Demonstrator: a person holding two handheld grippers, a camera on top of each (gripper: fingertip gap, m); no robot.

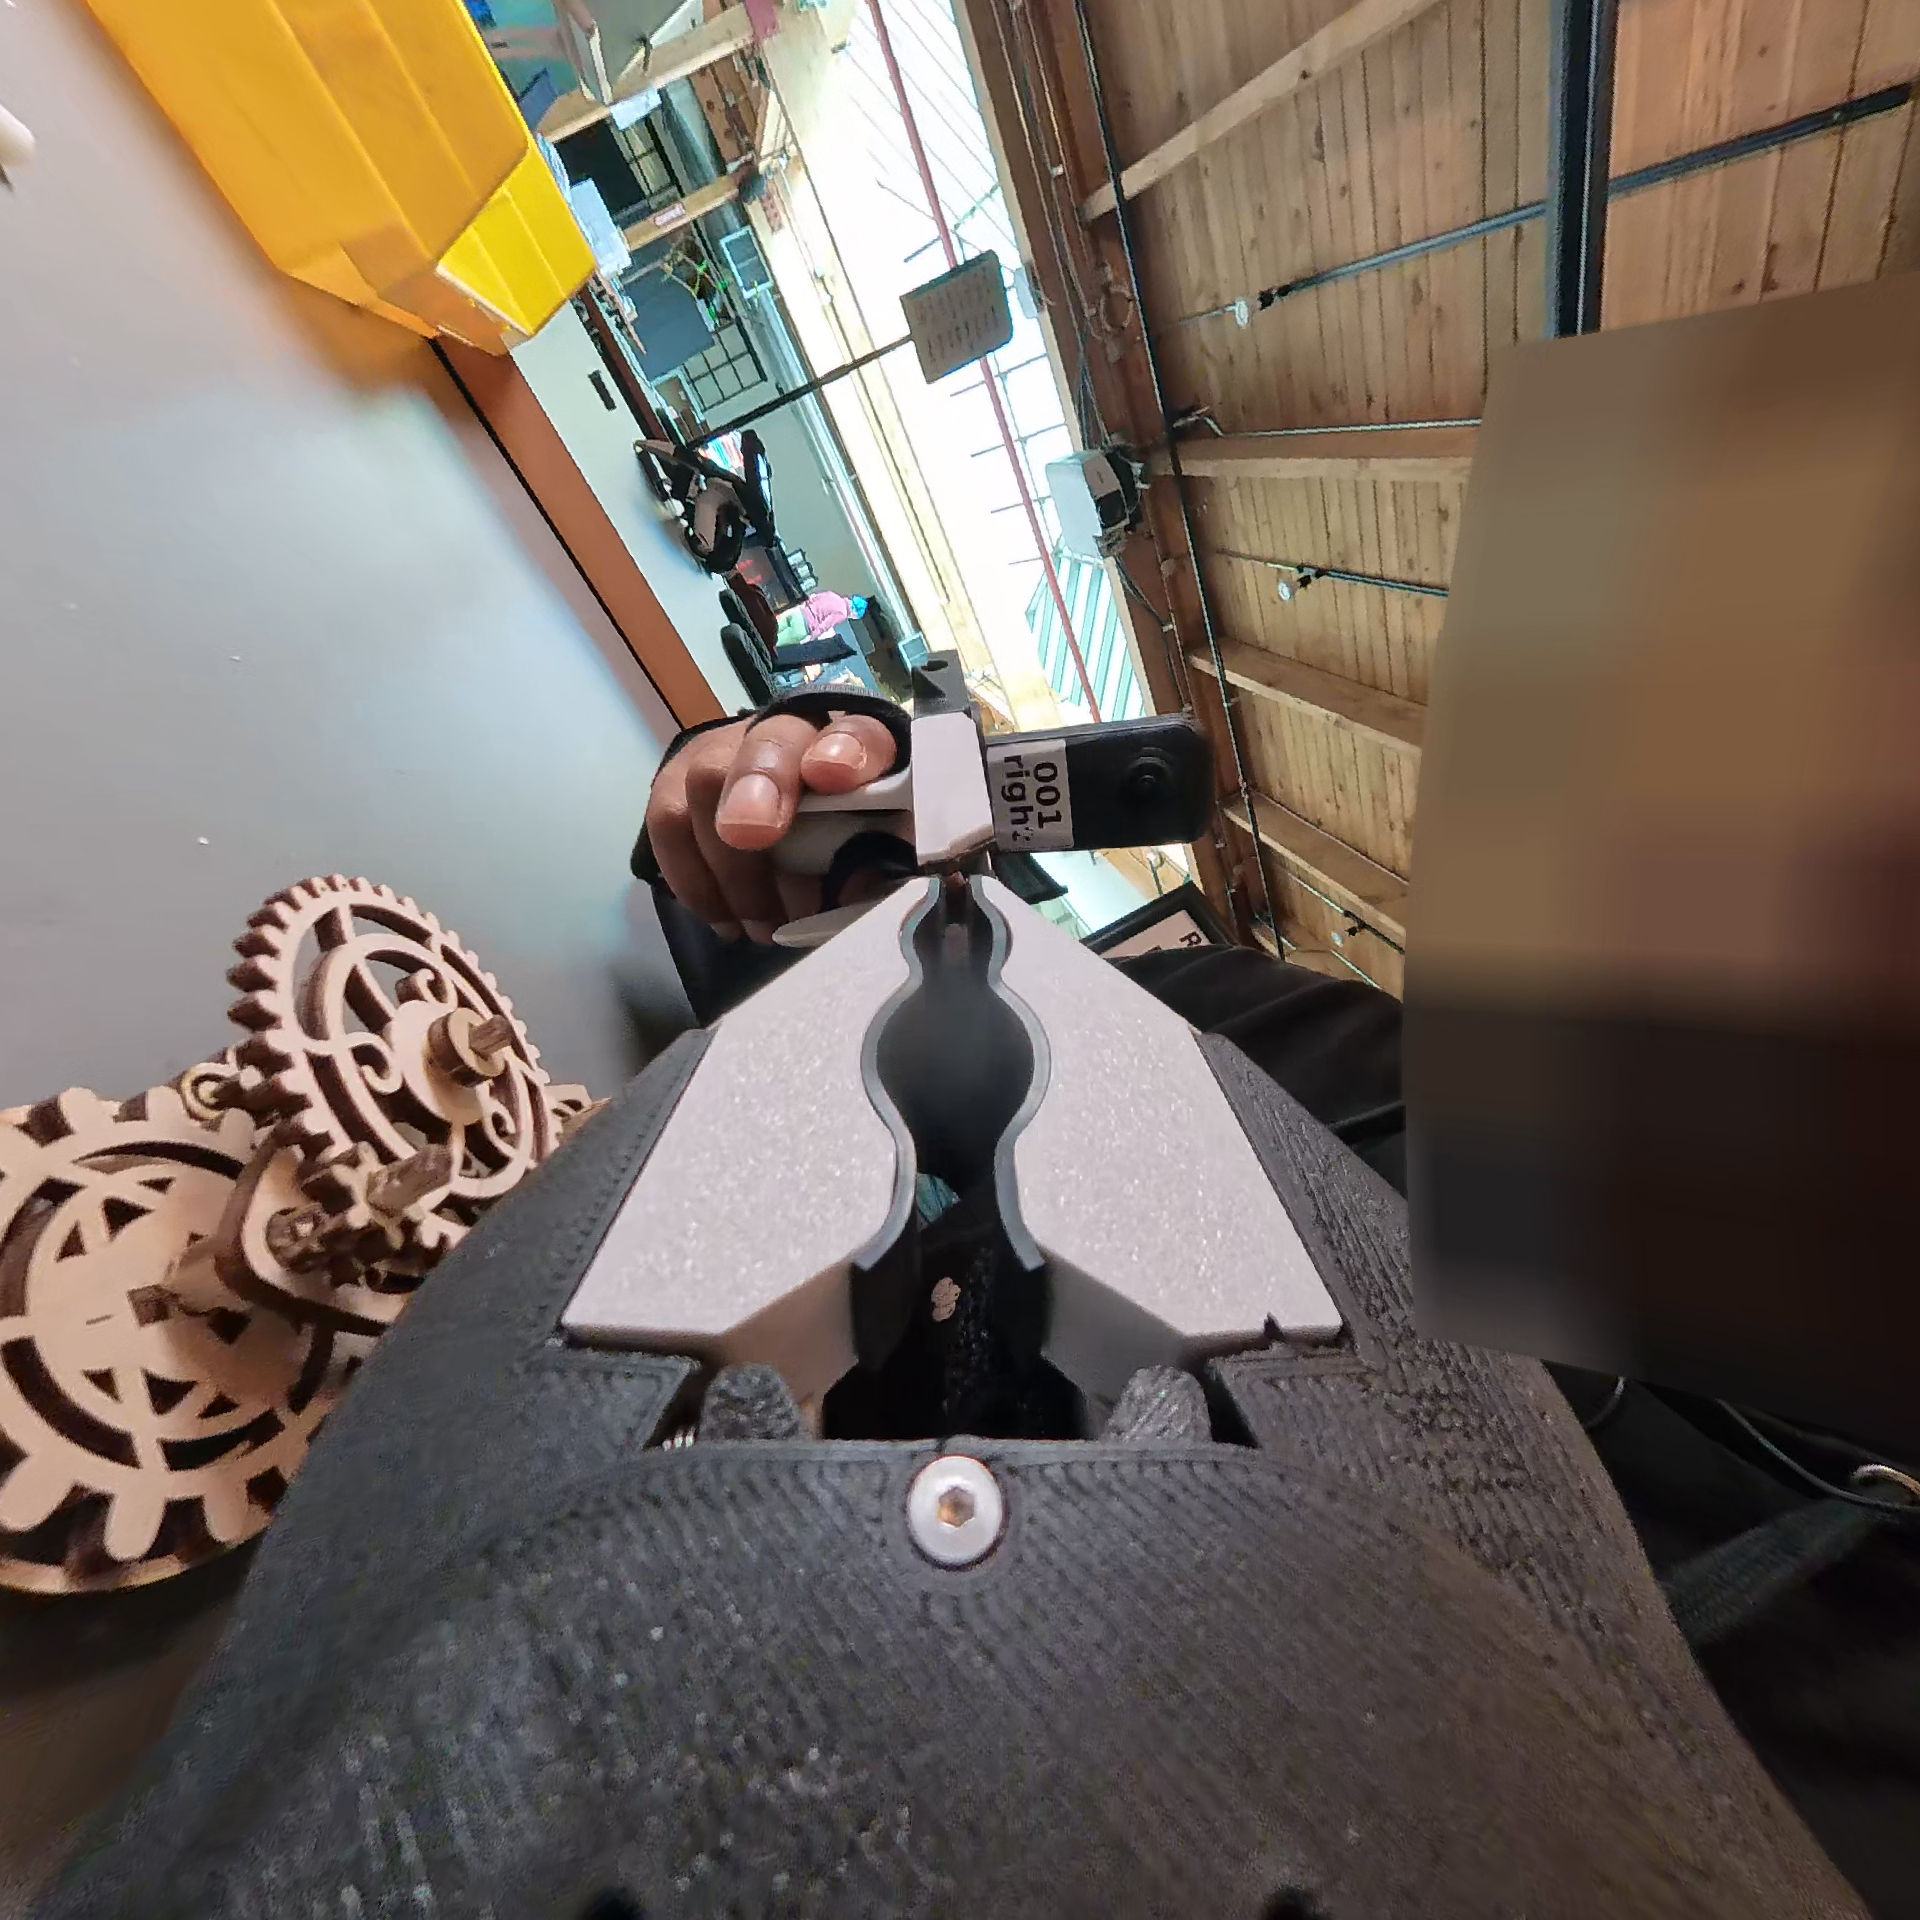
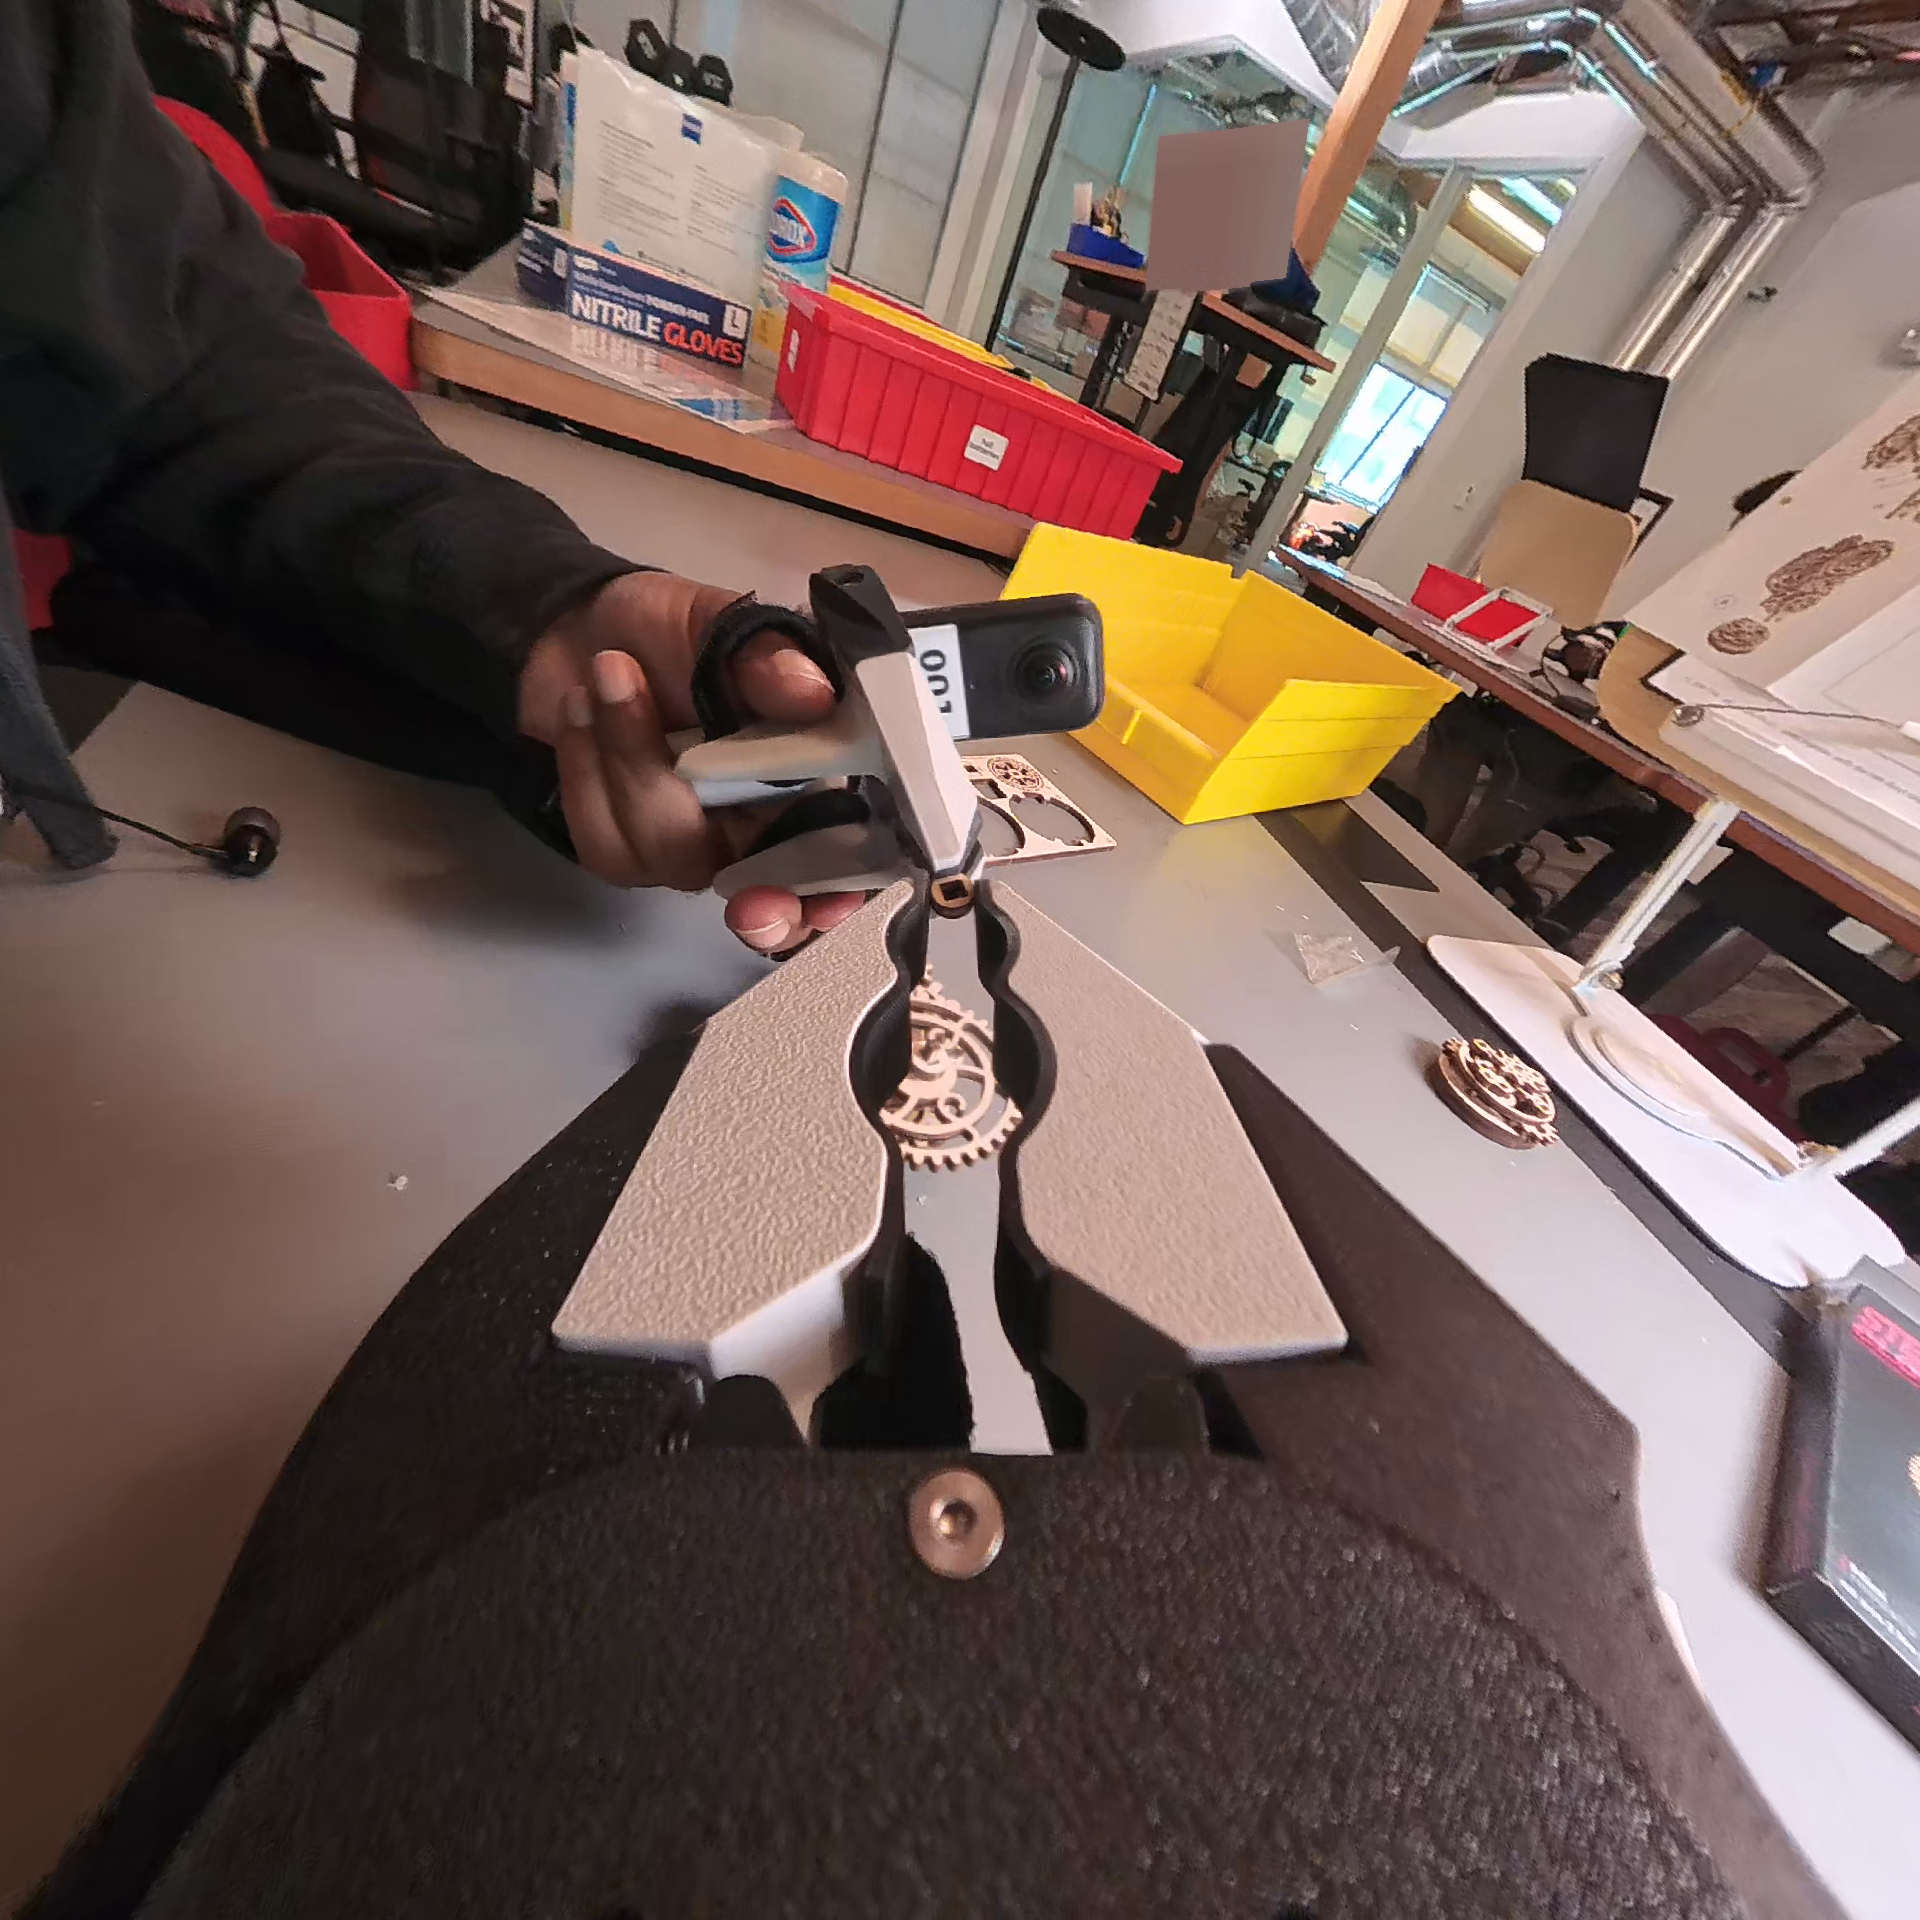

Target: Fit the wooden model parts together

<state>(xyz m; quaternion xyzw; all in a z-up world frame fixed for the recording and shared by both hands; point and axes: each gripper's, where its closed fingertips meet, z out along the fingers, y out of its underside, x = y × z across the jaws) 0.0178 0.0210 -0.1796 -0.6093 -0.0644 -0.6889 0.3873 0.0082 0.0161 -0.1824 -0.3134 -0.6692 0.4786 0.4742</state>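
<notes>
My right gripper (image 2: 952, 906) is shut on a small wooden ring (image 2: 952, 891) with a square hole and holds it above the grey table (image 2: 312, 1039). My left gripper (image 1: 954, 896) meets it tip to tip. Its fingers (image 2: 914, 758) are closed, and in the right wrist view the tips pinch the ring's upper rim. In the left wrist view the ring (image 1: 954, 883) shows as a small brown piece between the two grippers' tips. A wooden gear assembly (image 1: 260, 1195) stands on the table to the left. A flat wooden gear (image 2: 951, 1081) lies under my right fingers.
A yellow bin (image 2: 1247, 686) and a wooden sheet with cut-outs (image 2: 1039, 821) lie behind the grippers. A small wooden gear stack (image 2: 1496, 1091) sits beside a white lamp base (image 2: 1662, 1060). A black box (image 2: 1860, 1475) is at the right edge and a red bin (image 2: 966, 416) is farther back. Both grippers' tips are close together, under 4 cm apart.
</notes>
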